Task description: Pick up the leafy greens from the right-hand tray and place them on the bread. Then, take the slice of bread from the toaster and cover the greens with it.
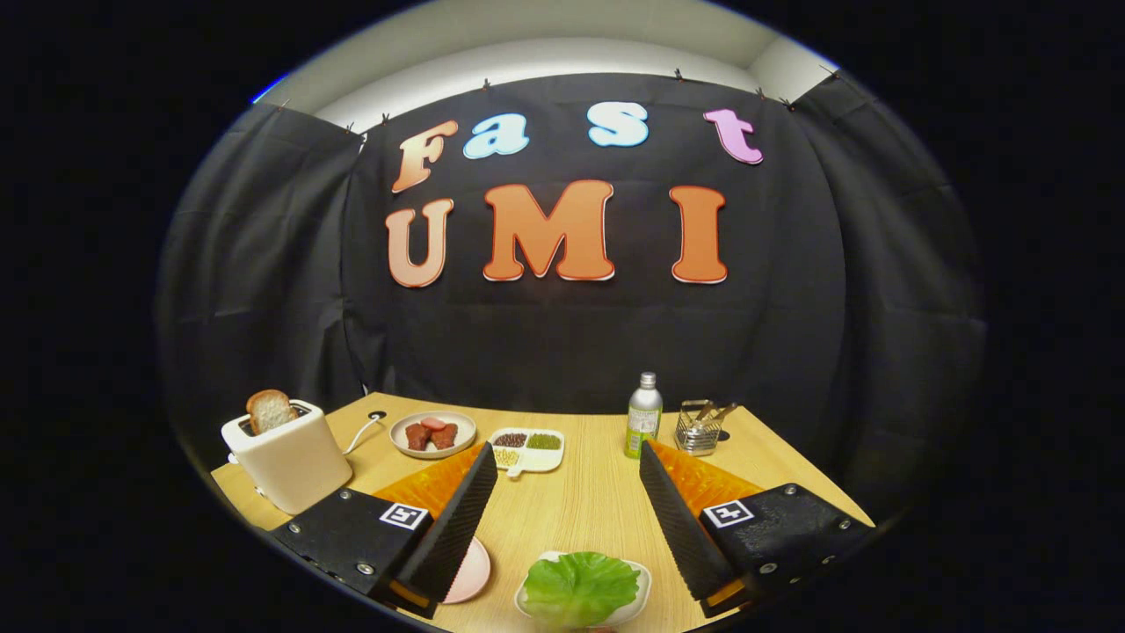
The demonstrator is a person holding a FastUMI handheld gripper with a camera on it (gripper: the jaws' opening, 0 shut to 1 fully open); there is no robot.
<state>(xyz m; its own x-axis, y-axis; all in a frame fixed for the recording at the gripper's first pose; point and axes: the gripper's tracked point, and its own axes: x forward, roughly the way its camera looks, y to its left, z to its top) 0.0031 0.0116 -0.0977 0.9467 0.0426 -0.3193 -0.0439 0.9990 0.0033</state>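
hovering gripper, jaws wide apart, holding nothing.
lettuce leaf in its white tray lies between the 2 fingers; bread slice stands in the toaster.

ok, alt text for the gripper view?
Open gripper hovers over a wooden table, its fingers apart above leafy greens on a white tray. Beyond: a white toaster holding a bread slice, a meat plate, a bottle.

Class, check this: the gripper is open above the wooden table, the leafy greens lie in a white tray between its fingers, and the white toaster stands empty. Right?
One error: the white toaster is not empty; a slice of bread stands in its slot, as the gripper view shows. The open gripper and the leafy greens in the white tray are right.
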